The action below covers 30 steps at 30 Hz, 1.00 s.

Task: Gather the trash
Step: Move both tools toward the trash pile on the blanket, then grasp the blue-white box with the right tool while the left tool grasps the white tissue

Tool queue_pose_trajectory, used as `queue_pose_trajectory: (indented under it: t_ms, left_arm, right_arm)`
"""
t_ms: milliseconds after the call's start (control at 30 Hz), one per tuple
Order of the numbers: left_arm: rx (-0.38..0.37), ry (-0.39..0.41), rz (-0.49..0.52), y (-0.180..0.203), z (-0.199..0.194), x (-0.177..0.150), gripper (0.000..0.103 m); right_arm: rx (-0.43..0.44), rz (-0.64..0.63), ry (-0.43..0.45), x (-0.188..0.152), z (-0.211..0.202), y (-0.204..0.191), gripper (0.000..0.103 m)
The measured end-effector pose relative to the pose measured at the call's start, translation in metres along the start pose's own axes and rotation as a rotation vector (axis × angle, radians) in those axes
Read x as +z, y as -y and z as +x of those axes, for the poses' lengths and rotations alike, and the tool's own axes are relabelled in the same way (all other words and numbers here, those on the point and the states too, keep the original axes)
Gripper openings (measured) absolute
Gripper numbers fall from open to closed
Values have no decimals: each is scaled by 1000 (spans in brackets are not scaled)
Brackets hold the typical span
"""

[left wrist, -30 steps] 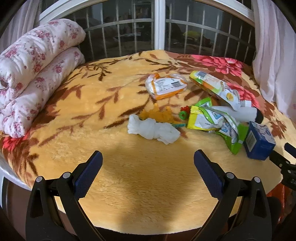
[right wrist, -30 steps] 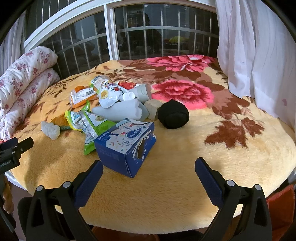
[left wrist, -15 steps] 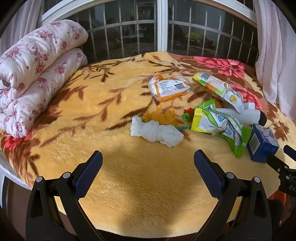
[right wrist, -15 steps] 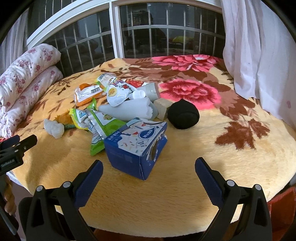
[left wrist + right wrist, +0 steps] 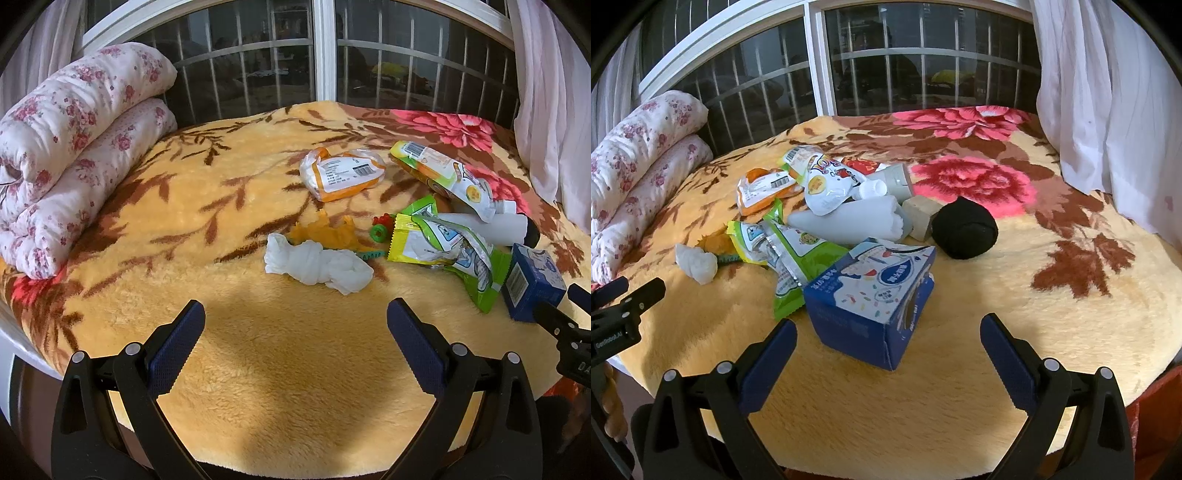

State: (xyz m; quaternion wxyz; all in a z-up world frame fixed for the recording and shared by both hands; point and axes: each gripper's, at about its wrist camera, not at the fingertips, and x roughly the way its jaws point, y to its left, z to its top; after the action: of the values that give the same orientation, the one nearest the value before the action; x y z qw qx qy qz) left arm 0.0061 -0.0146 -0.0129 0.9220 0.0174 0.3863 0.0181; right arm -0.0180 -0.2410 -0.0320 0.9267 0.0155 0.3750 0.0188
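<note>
Trash [image 5: 827, 218] piled on blanket [image 5: 1071, 295], blue carton [image 5: 875, 299] nearest right gripper [image 5: 888, 350], tissue [image 5: 317, 264] ahead of left gripper [image 5: 295, 341], both gaping wide, empty

Fluffy plush blanket [image 5: 229, 206]; crumpled white tissue [image 5: 317, 264]; glossy foil wrapper [image 5: 790, 251]; printed cardboard carton [image 5: 875, 302].

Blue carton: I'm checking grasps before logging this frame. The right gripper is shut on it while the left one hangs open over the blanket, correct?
Not quite. The right wrist view shows the right gripper open, its jaws wide apart, with the blue carton lying free on the blanket ahead of them. The left gripper does hang open over the blanket.
</note>
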Motion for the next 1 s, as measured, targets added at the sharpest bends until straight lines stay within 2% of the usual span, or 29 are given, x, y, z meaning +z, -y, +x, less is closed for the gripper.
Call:
queue_pose_trajectory:
  t_ms: [1000]
  left_arm:
    - [-10,-11,-27,-9,6,-1,96]
  right_arm:
    - [-6,26,-23,3,19,-8,98]
